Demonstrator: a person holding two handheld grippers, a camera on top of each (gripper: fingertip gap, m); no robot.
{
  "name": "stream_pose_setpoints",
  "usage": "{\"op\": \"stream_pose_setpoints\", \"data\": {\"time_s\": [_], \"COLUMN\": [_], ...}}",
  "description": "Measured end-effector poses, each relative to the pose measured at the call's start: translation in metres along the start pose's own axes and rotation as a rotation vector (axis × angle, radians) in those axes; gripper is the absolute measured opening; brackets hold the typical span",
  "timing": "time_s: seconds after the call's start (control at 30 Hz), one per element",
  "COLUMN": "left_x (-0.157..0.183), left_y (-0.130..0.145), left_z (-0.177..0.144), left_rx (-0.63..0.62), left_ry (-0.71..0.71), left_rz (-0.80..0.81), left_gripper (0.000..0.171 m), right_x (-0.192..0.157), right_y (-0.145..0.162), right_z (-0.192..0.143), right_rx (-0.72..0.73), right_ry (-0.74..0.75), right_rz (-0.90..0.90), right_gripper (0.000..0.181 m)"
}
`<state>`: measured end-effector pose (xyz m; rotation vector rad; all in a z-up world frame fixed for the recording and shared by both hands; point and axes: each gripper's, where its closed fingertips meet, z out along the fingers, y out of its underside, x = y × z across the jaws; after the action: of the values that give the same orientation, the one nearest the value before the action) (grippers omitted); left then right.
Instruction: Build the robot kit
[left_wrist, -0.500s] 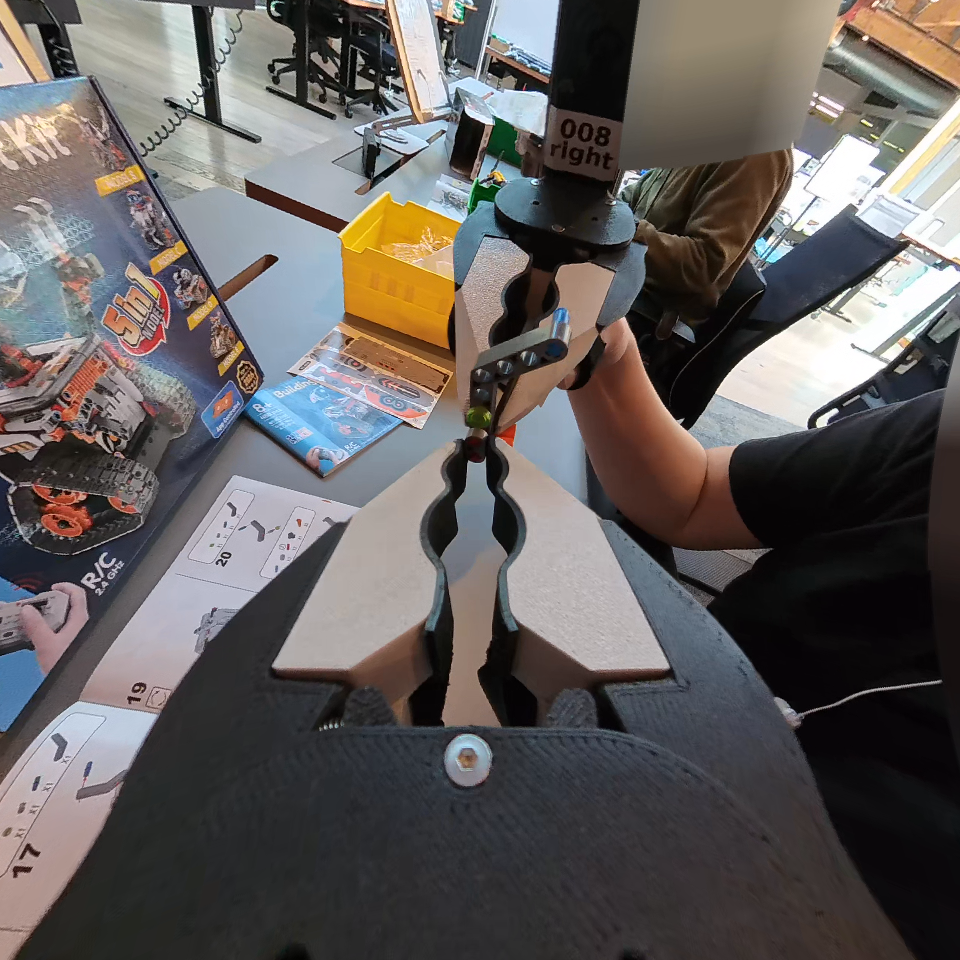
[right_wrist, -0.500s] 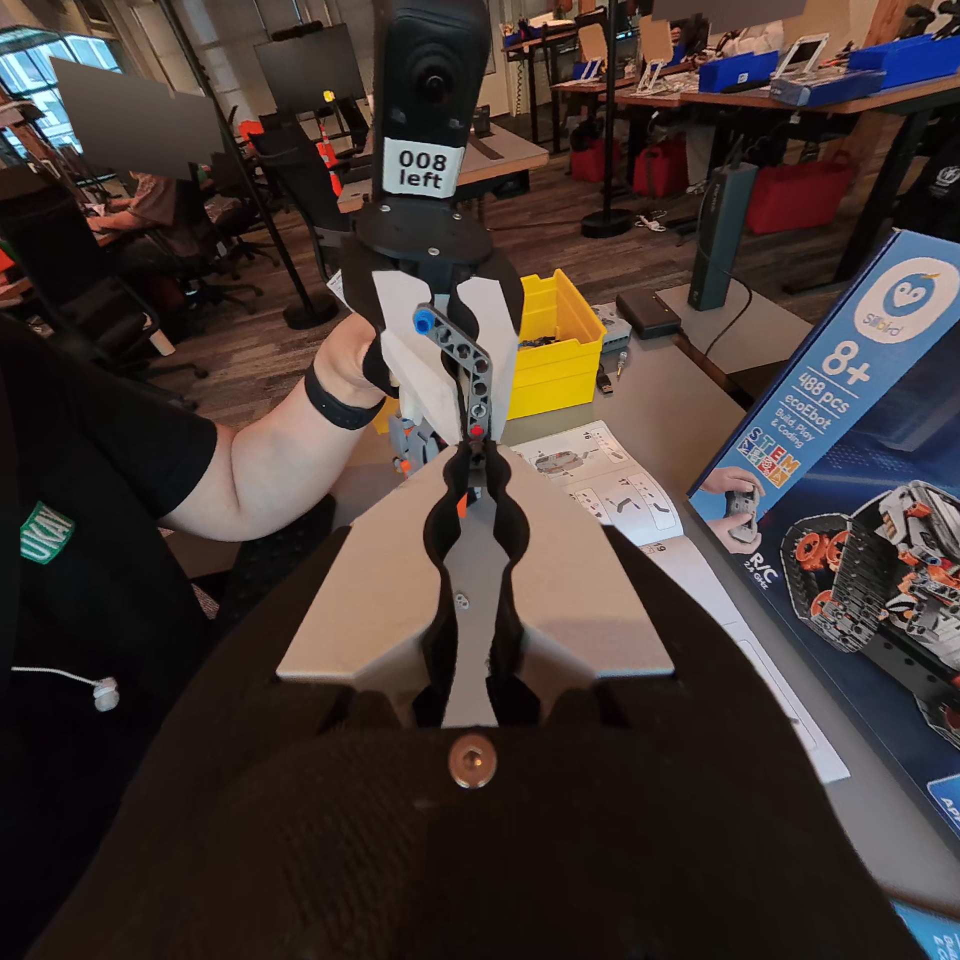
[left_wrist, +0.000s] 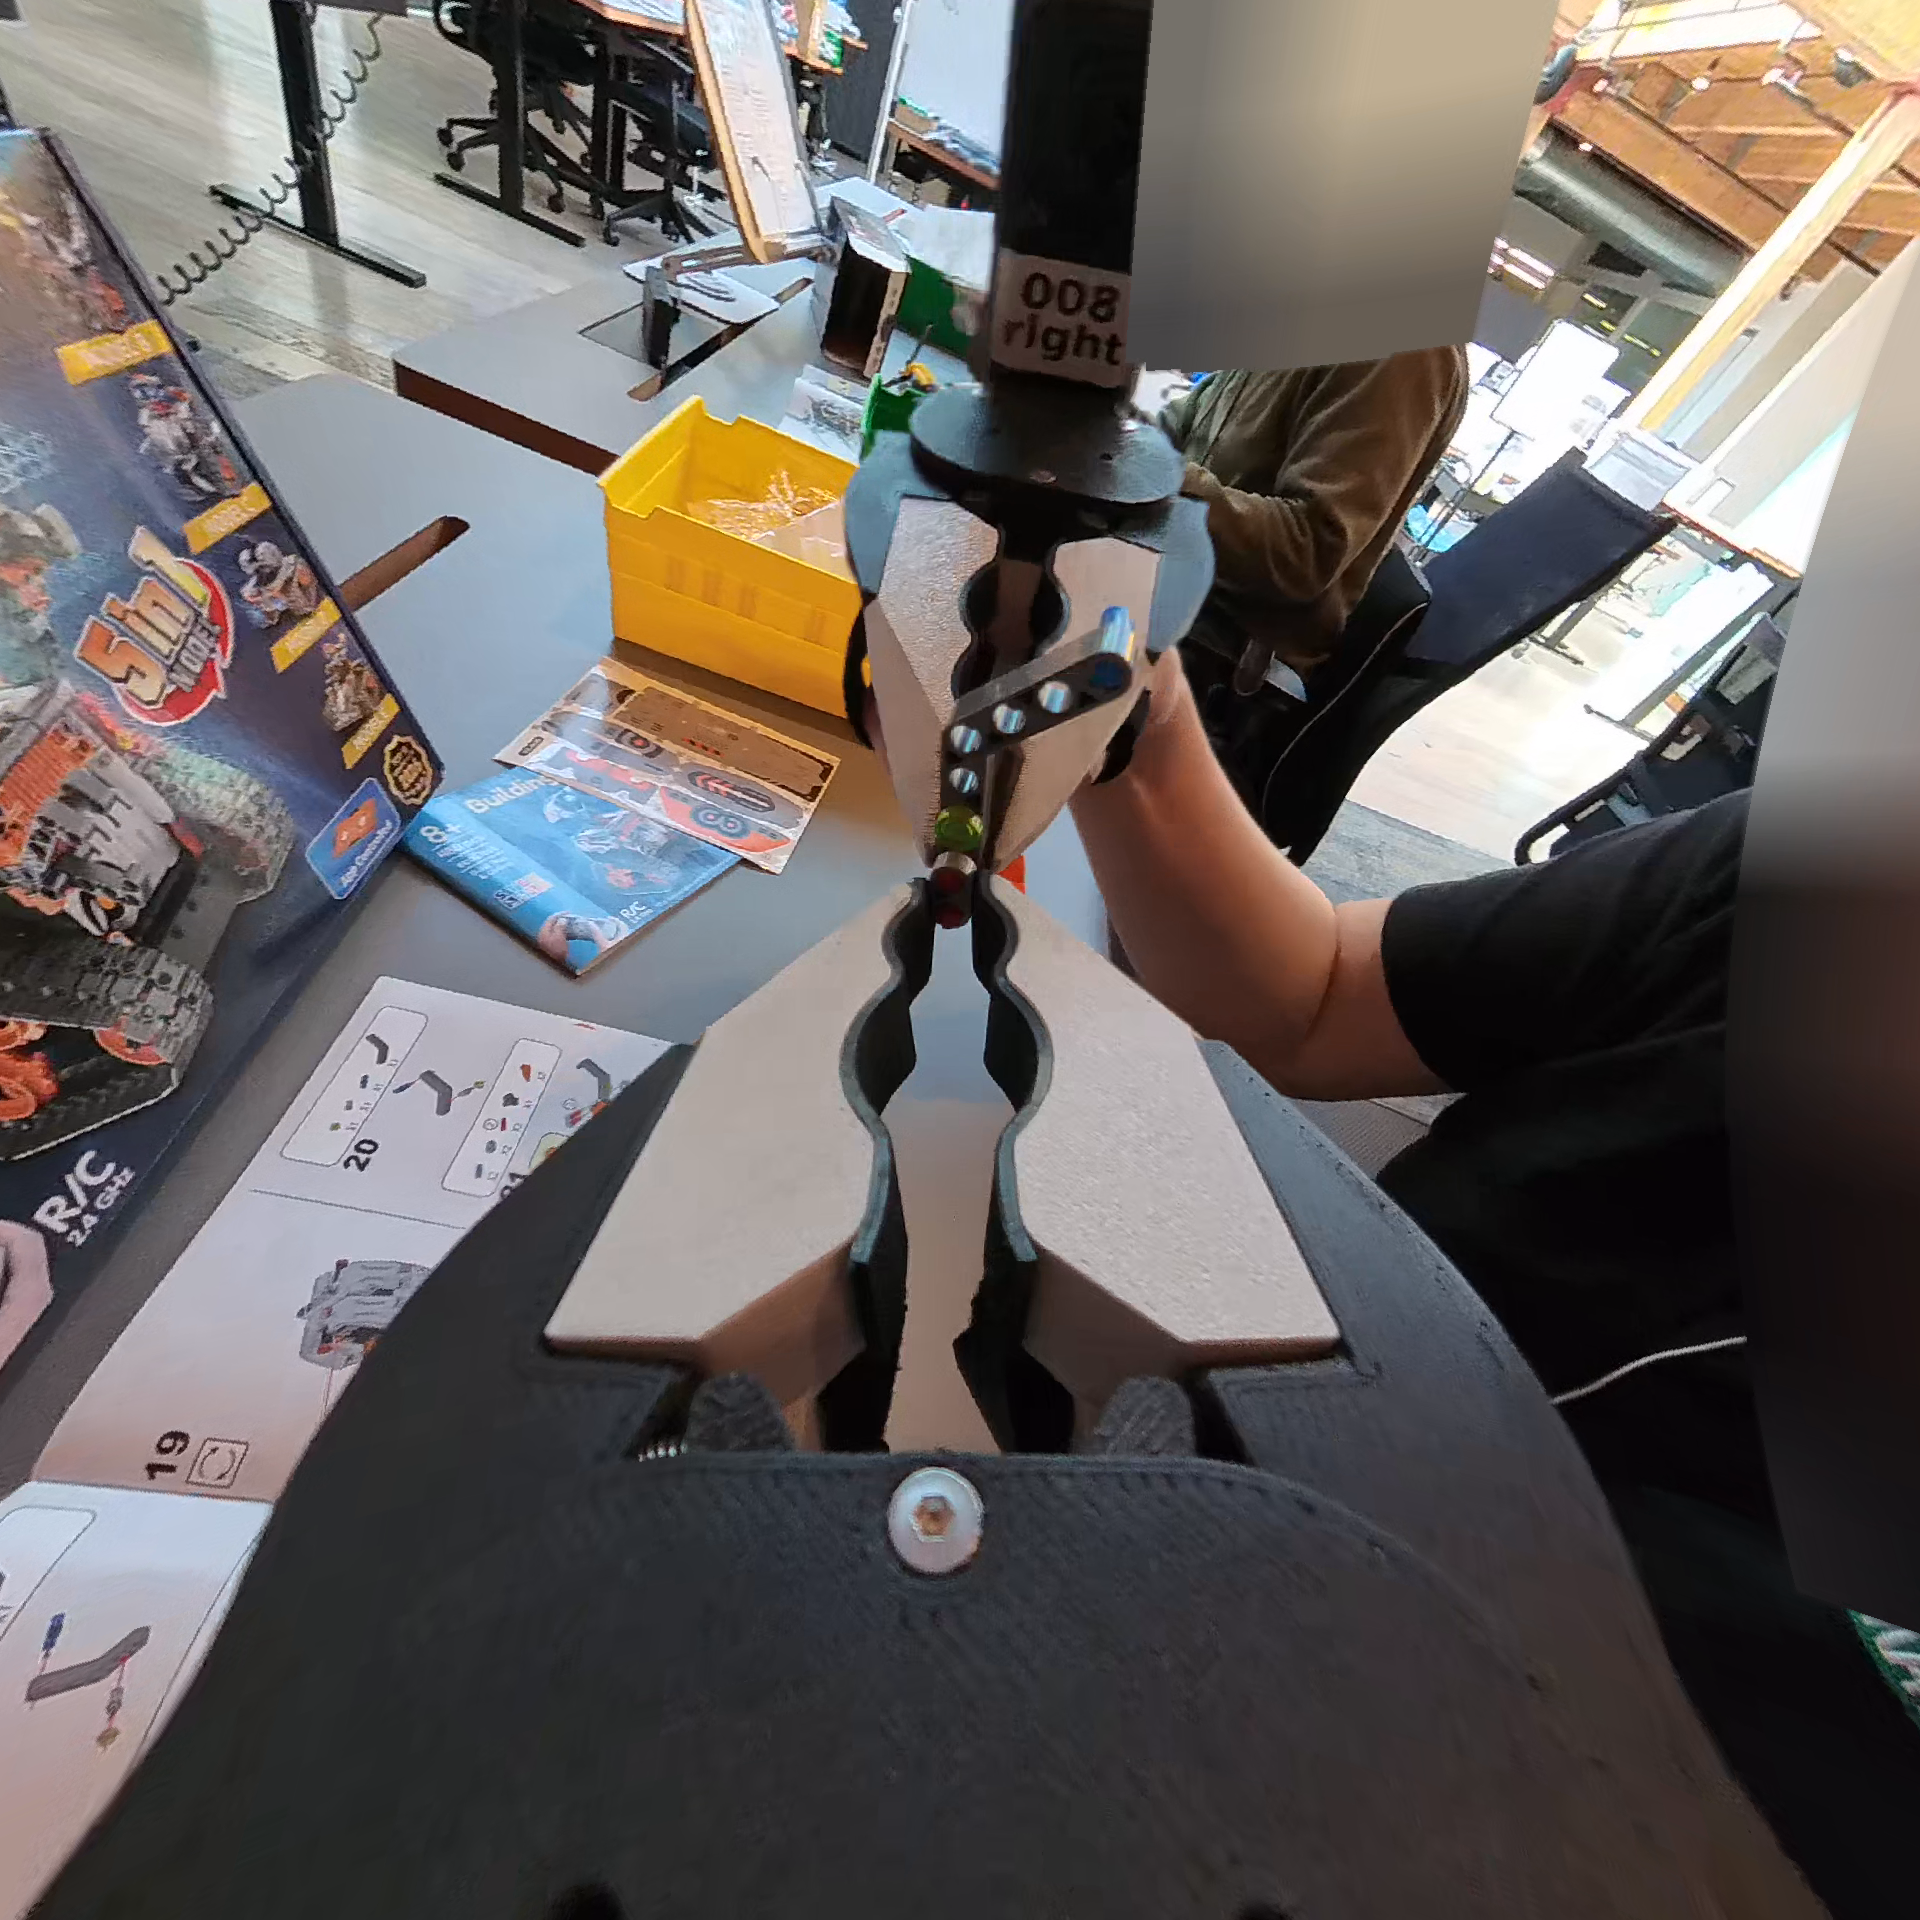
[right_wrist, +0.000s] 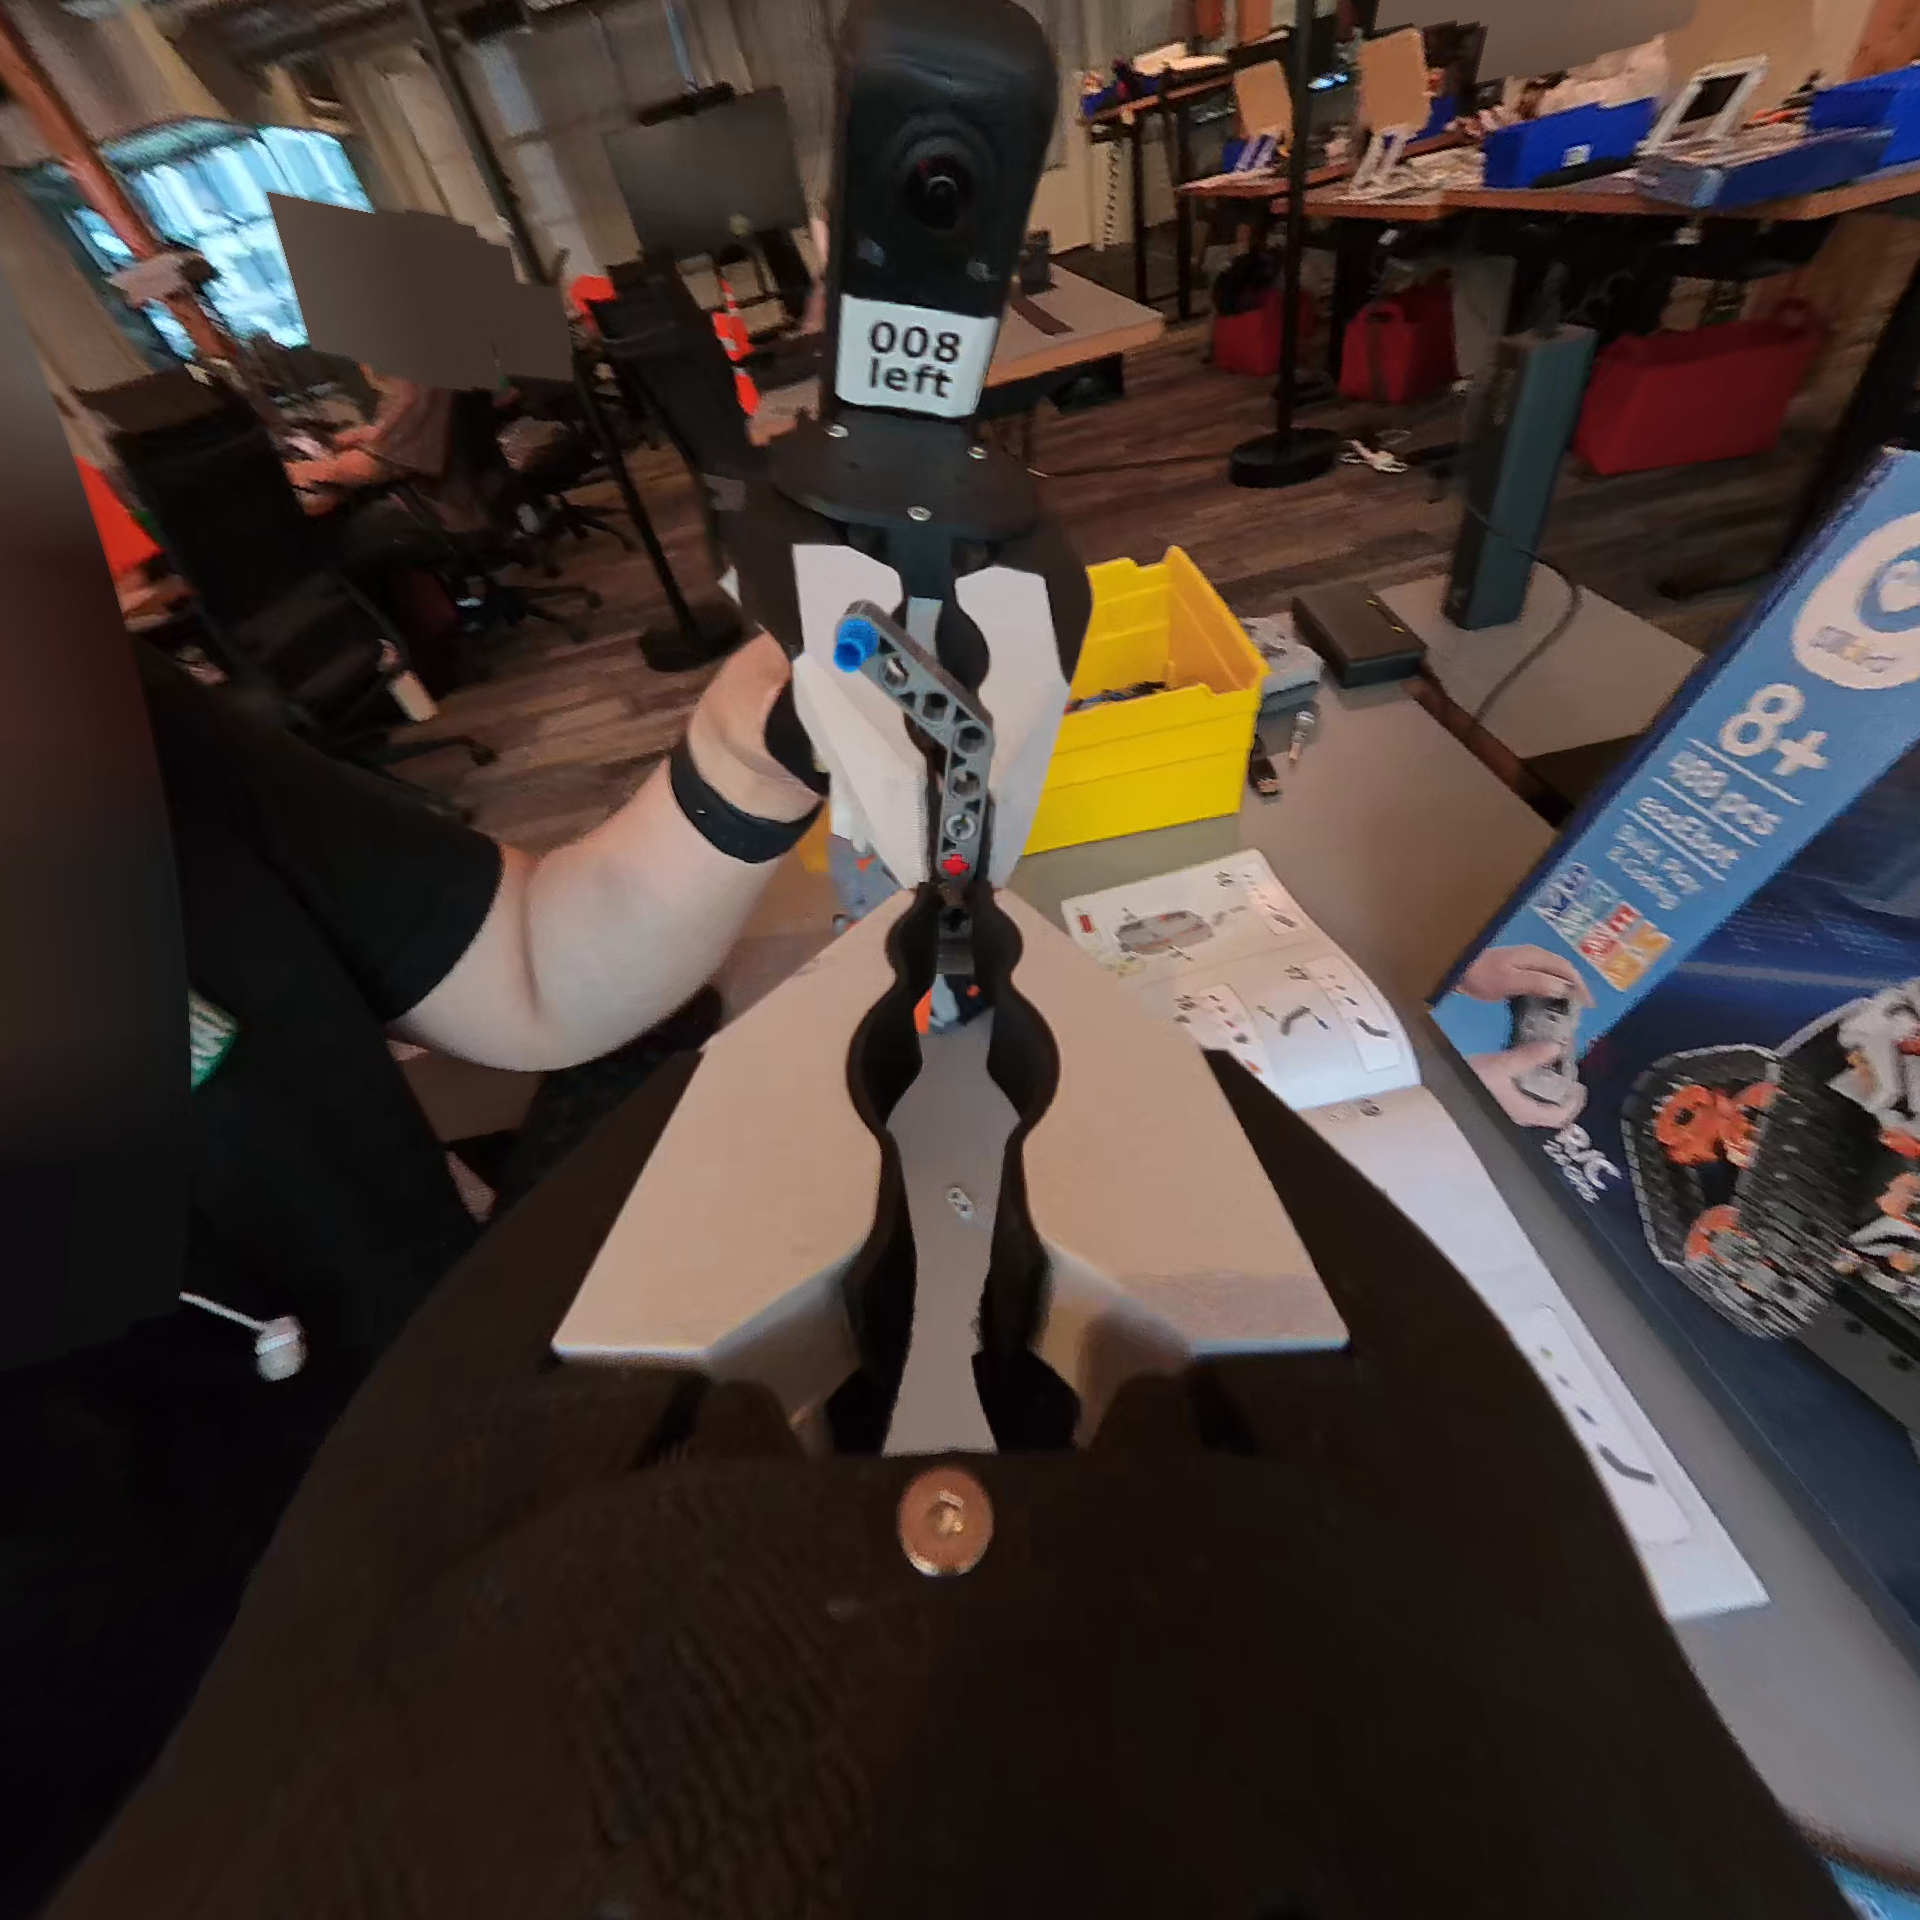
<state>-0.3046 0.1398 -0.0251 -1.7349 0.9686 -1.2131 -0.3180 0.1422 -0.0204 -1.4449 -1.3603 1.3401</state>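
Both grippers meet tip to tip above the table. Left gripper (left_wrist: 951, 902) has its jaws drawn nearly together at the tips, pinching a small red pin (left_wrist: 948, 891) that sits at the bottom of a short axle with a green bush (left_wrist: 958, 829) on it. Right gripper (right_wrist: 954, 902) jaws likewise nearly together, clamped on the lower end of a bent grey beam (right_wrist: 940, 740) with a row of holes; a blue pin (right_wrist: 852, 642) sticks out of the beam's top end, and a red piece shows in its lowest hole. In the left wrist view the same beam (left_wrist: 1013, 717) stands in front of the right gripper's pale fingers (left_wrist: 930, 665), angled up to the right. Exact contact between pin and beam hole is too small to tell. A bare forearm and a hand grip each handle; black wristband (right_wrist: 732, 810) on the left wrist. Beneath the tips, a small grey-and-orange assembly (right_wrist: 951, 1003) sits on the grey table (left_wrist: 499, 603), partly hidden. Further out: open instruction booklet (left_wrist: 312, 1226) near the left gripper, yellow bin (left_wrist: 727, 561) behind, sticker sheet (left_wrist: 675, 753) and blue leaflet (left_wrist: 561, 862) in front of the bin, large toy kit box (left_wrist: 156, 727) standing at the table's edge. A seated person in a brown top (left_wrist: 1320, 488) is beyond the table.
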Motion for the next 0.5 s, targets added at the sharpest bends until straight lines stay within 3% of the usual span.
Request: {"op": "stream_pose_setpoints", "data": {"time_s": [0.2, 0.5], "left_x": [-0.0107, -0.008], "left_y": [0.0006, -0.0035], "left_z": [-0.0003, -0.0001], "left_rx": [0.001, 0.037], "left_ry": [-0.059, 0.011], "left_rz": [-0.012, -0.071], "left_gripper": [0.005, 0.006], "right_x": [0.0088, 0.0063], "right_y": [0.0017, -0.0009], "right_z": [0.0022, 0.0], "right_rx": [-0.021, 0.062], "right_ry": [0.079, -0.062], "right_rz": [-0.017, 0.09], "right_gripper": [0.006, 0.006]}}
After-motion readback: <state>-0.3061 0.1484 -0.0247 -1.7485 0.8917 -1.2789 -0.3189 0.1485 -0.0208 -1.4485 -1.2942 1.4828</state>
